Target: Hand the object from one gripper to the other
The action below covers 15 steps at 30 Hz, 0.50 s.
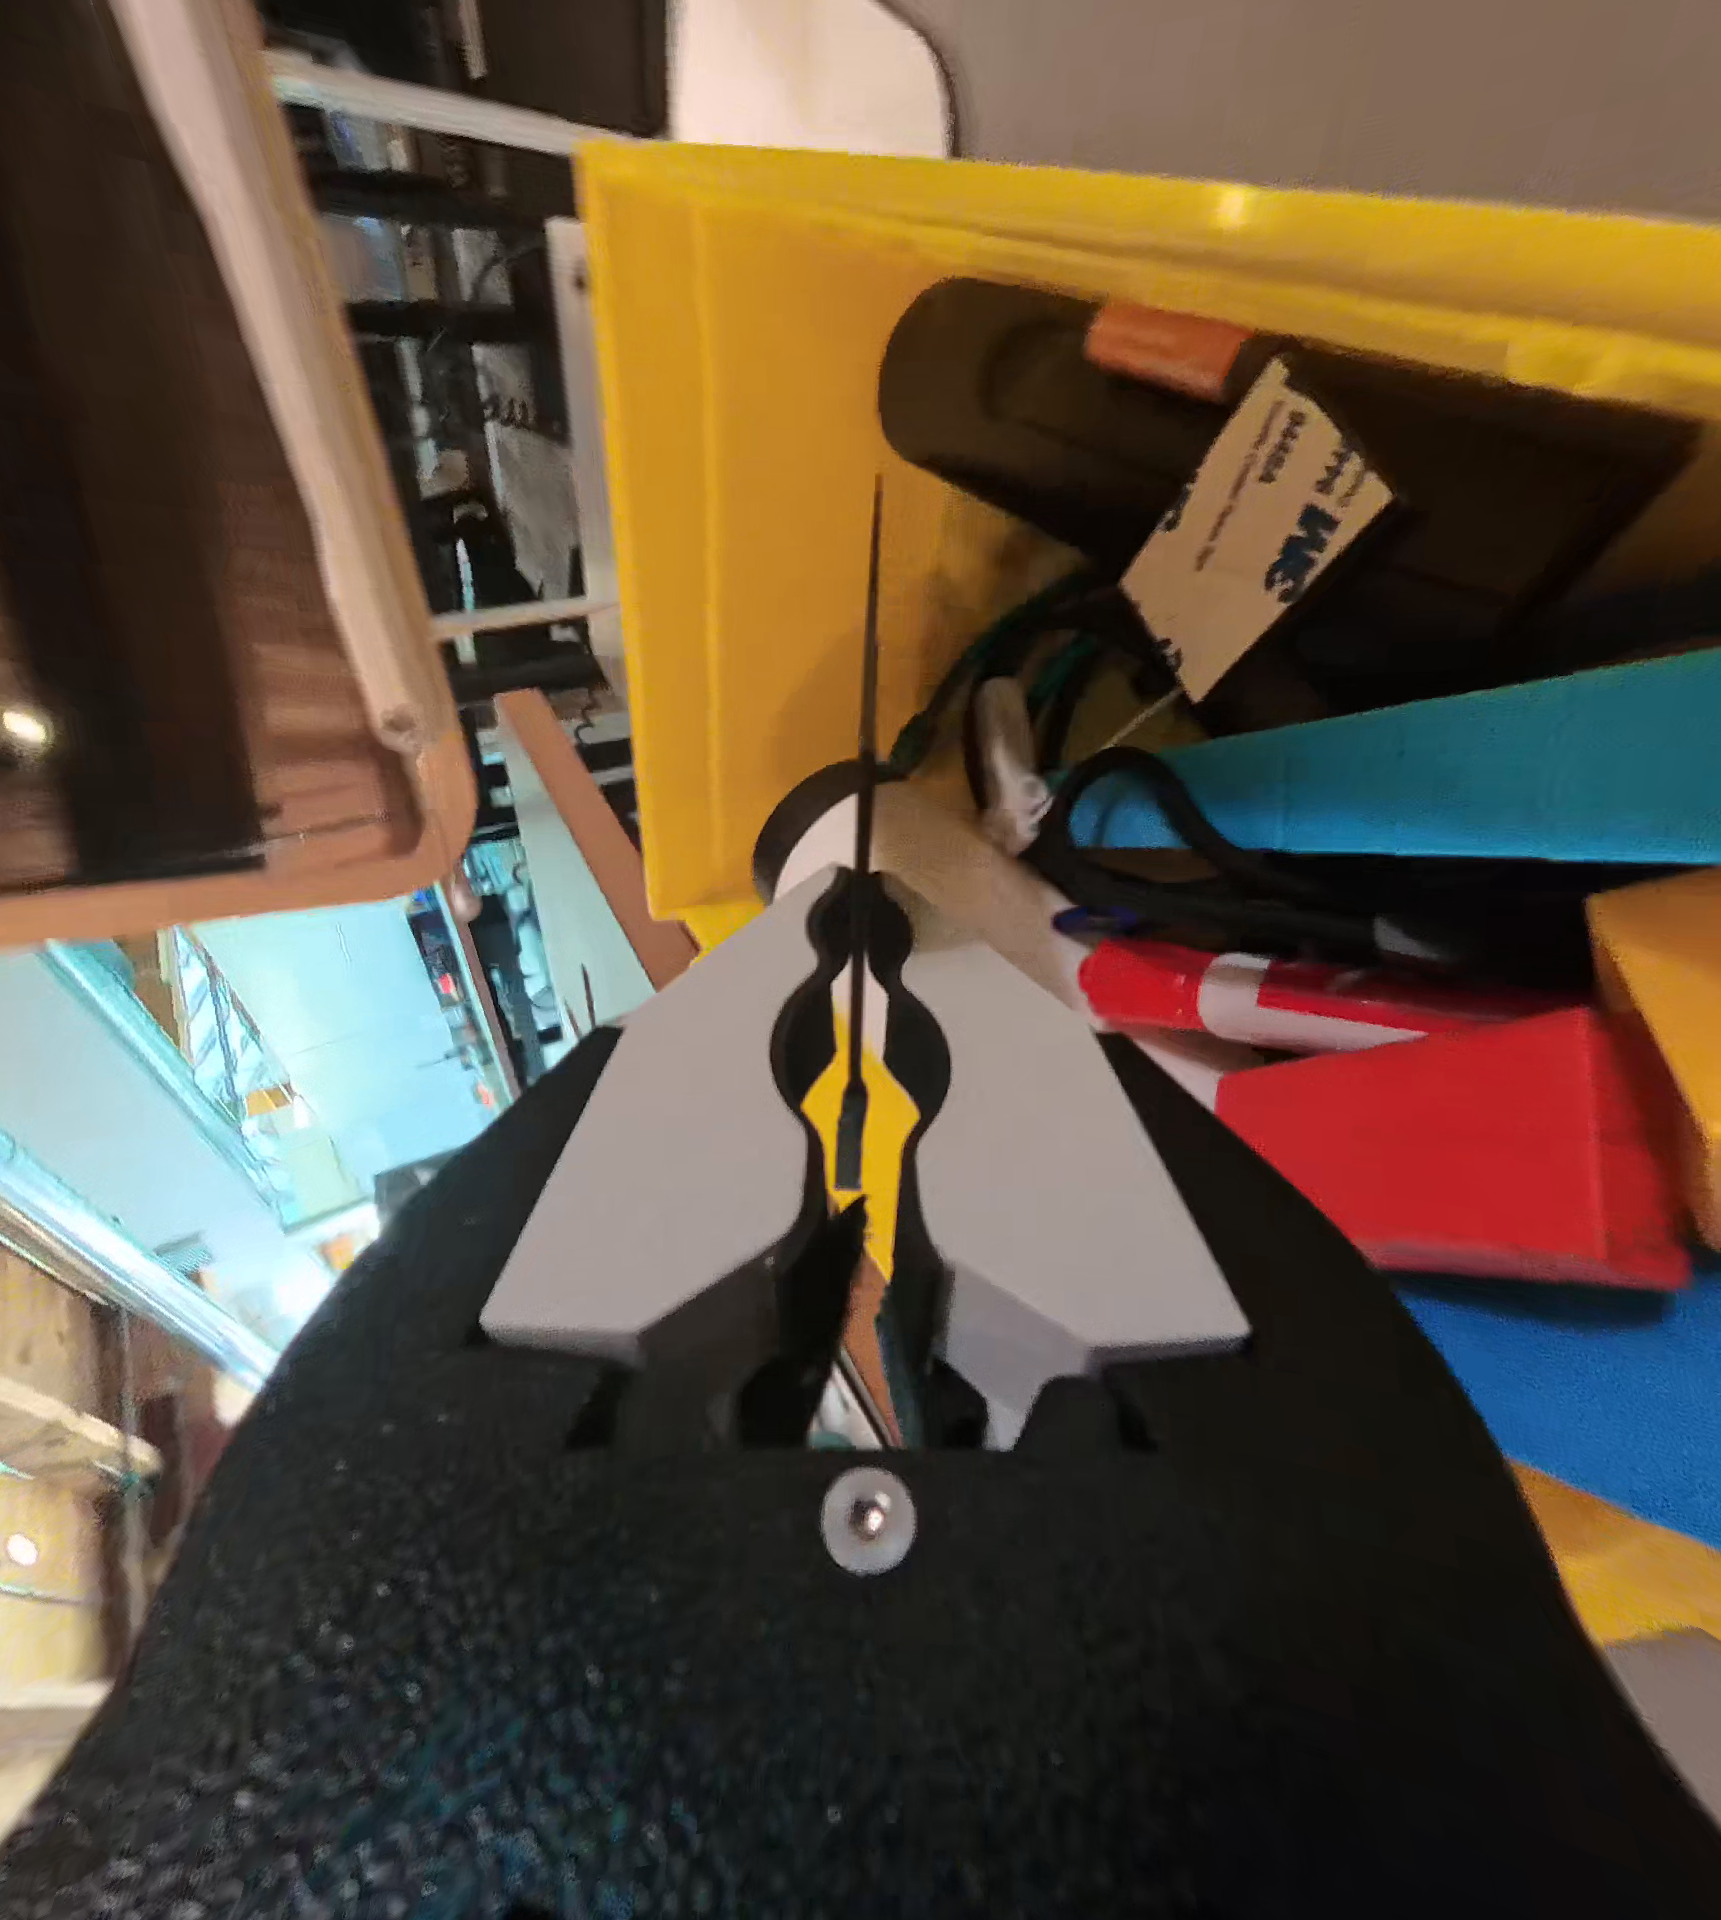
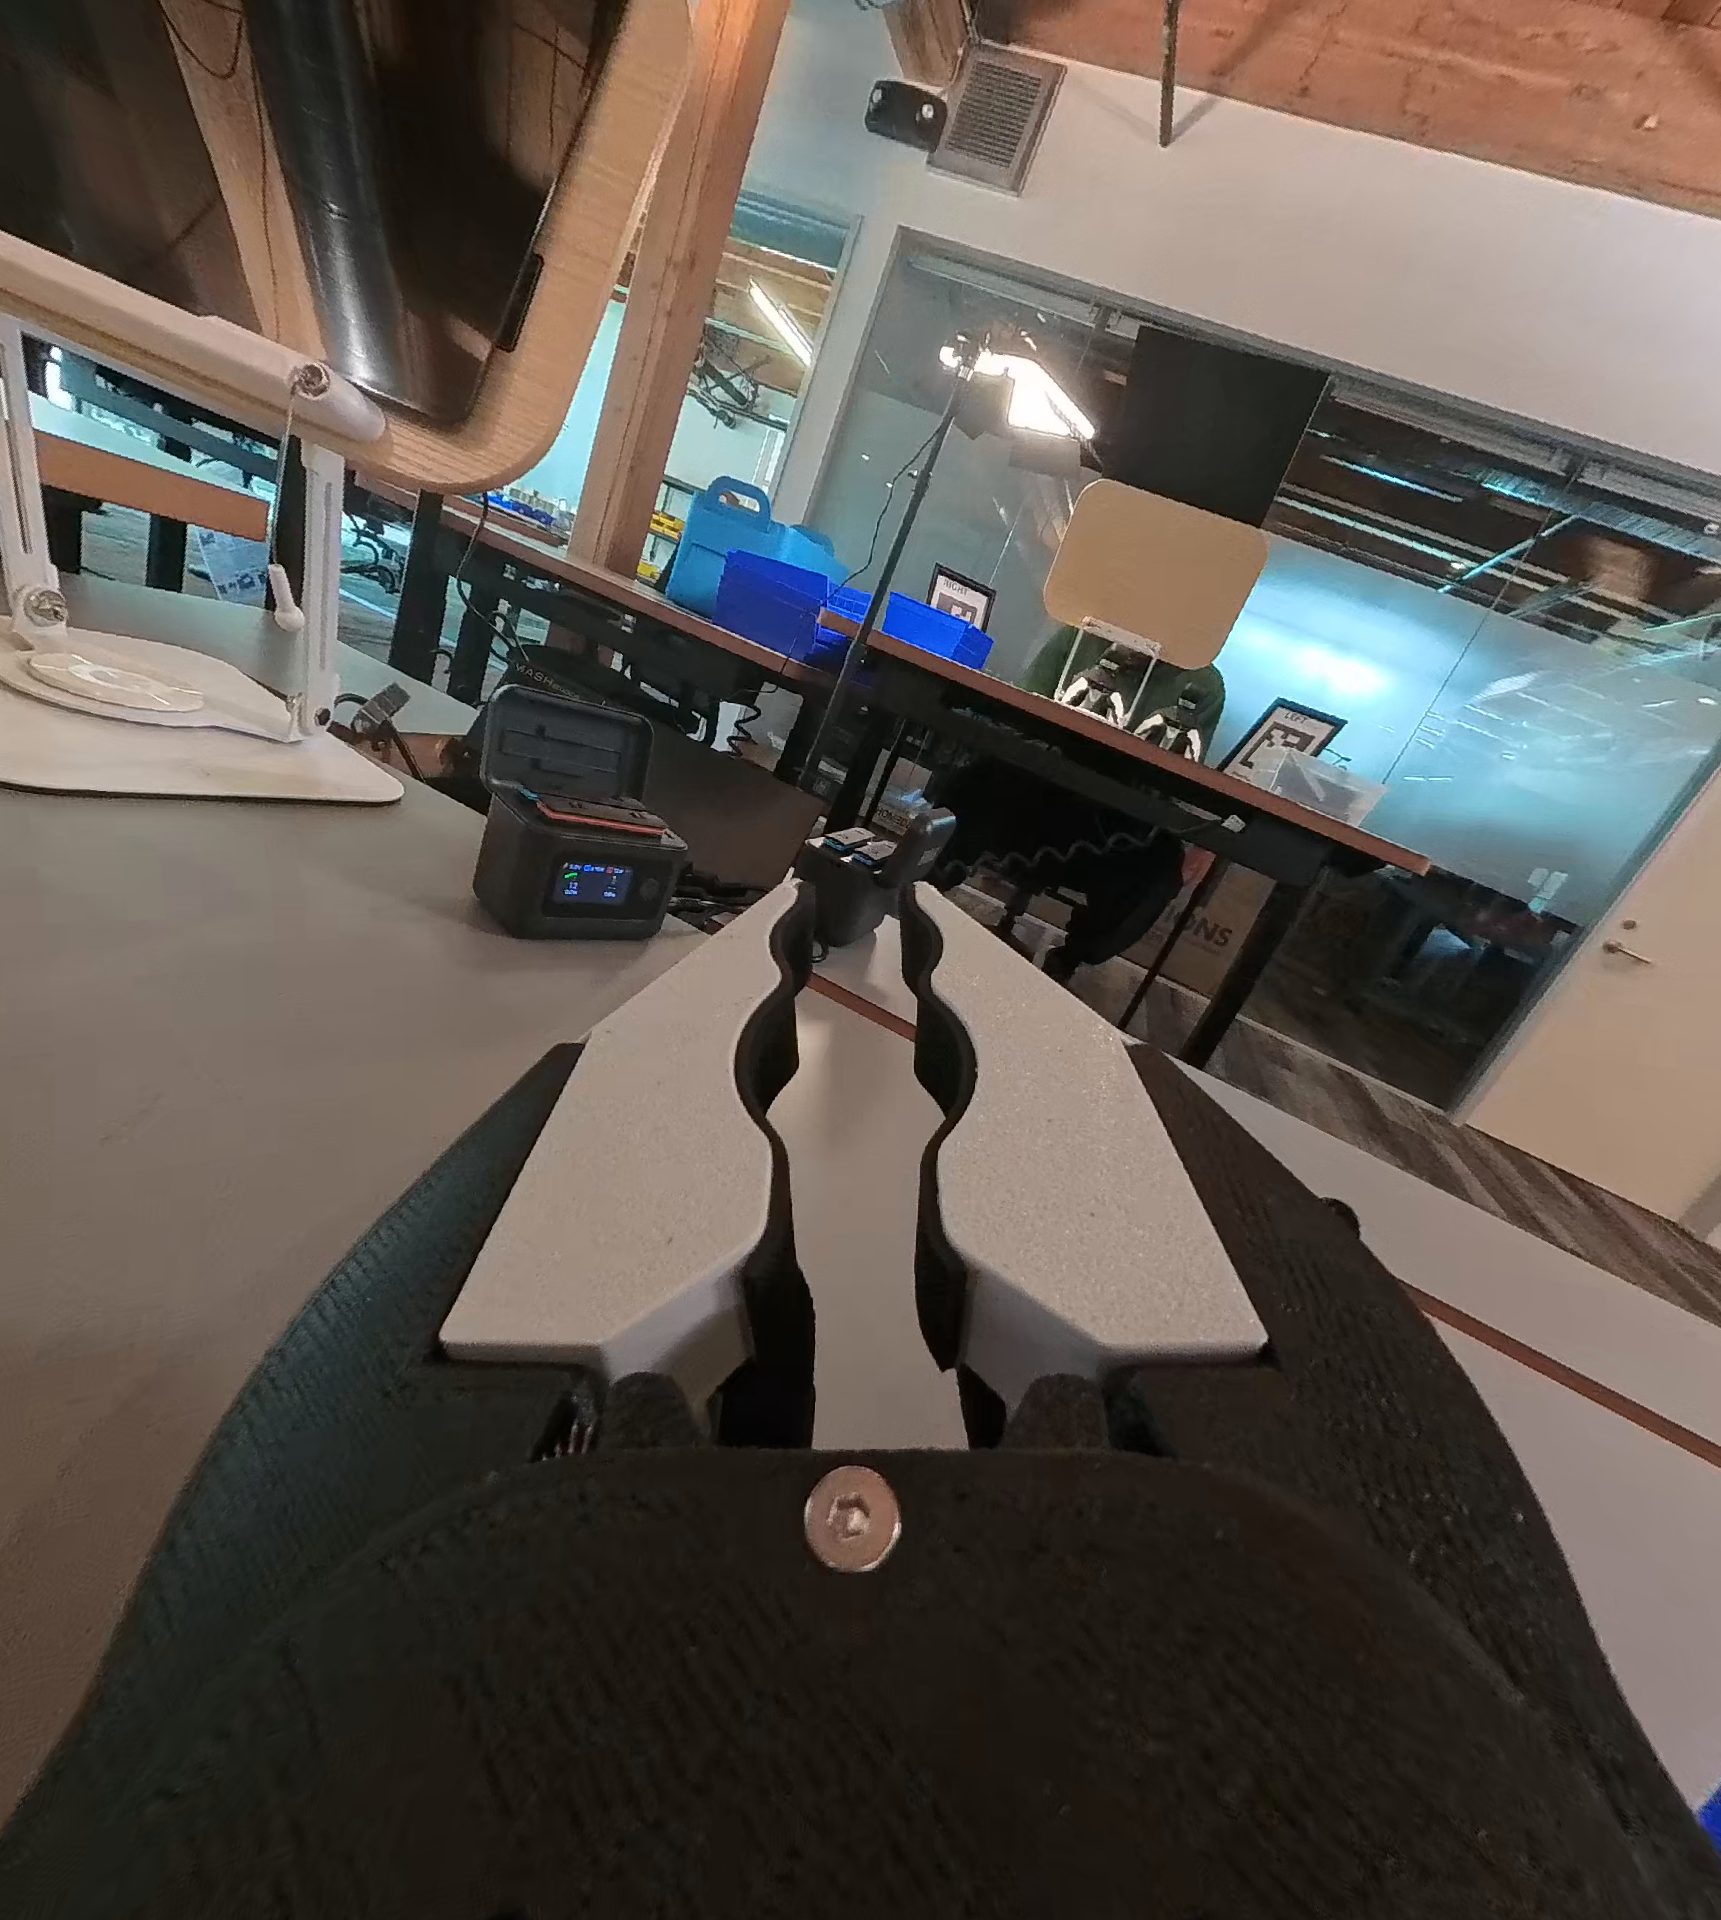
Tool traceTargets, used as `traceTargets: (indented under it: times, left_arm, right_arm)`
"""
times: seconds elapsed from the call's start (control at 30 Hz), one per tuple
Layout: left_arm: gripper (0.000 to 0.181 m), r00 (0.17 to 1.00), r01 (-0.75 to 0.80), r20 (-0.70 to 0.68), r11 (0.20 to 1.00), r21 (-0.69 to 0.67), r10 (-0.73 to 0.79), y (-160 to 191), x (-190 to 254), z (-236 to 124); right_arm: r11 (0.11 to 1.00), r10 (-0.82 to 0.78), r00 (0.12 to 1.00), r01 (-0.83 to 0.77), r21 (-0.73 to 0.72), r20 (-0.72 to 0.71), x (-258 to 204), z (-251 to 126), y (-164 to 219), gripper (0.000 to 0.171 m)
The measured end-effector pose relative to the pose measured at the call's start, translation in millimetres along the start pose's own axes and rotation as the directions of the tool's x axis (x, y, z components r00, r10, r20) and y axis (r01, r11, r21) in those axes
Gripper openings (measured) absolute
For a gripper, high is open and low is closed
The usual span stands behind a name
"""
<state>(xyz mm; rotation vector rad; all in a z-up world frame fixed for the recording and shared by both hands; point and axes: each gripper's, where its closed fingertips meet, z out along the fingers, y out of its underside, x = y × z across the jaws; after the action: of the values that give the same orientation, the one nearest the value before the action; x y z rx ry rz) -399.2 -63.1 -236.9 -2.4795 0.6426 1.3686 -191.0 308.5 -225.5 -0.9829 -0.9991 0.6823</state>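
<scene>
Left gripper (image 1: 861,883) fingers clamp one thin black zip tie (image 1: 868,665), tip poking past them toward the yellow bin (image 1: 731,416). Only the right view shows the grey surface (image 2: 160,1039); right gripper (image 2: 851,899) fingers parted, empty.

L gripper (image 1: 861,883) jaws closed at the tips; R gripper (image 2: 851,904) jaws slightly parted, nothing between.

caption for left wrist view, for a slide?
Left gripper shut on a thin black zip tie above a cluttered yellow bin.
</scene>
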Motion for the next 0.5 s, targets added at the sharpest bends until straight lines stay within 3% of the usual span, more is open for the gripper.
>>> traceTargets:
  times: [0.03,0.13,0.23,0.3,0.37,0.47,0.5]
  left_arm:
    - [0.000,0.998,0.062,0.027,0.998,0.002,-0.062,3,-7,-9]
    - [0.000,0.940,0.285,0.174,0.955,0.079,-0.295,10,-37,-47]
    - [0.000,0.777,0.511,0.201,0.784,0.351,-0.597,-11,-67,-95]
    - [0.000,0.651,0.615,0.034,0.554,0.561,-0.758,-47,-79,-125]
    - [0.000,0.564,0.680,-0.256,0.266,0.683,-0.785,-98,-81,-147]
    - [0.000,0.426,0.798,-0.697,-0.124,0.590,-0.577,-189,-59,-154]
    - [0.000,0.385,0.834,-0.776,-0.172,0.524,-0.500,-218,-47,-147]
  right_arm:
    - [1.000,0.001,1.000,-0.001,0.001,-0.002,0,0,0,0.014]
    - [1.000,0.006,1.000,-0.006,0.002,-0.004,1,1,0,0.014]
    - [1.000,0.010,1.000,-0.010,0.003,-0.002,0,2,-1,0.014]
    - [1.000,0.006,1.000,-0.006,0.007,0.003,-1,1,-1,0.014]
    - [1.000,-0.001,1.000,0.001,0.009,0.003,-1,1,-2,0.014]
    - [1.000,-0.009,1.000,0.009,0.010,-0.006,0,1,-3,0.015]
    - [1.000,-0.013,1.000,0.013,0.009,-0.011,1,0,-2,0.014]
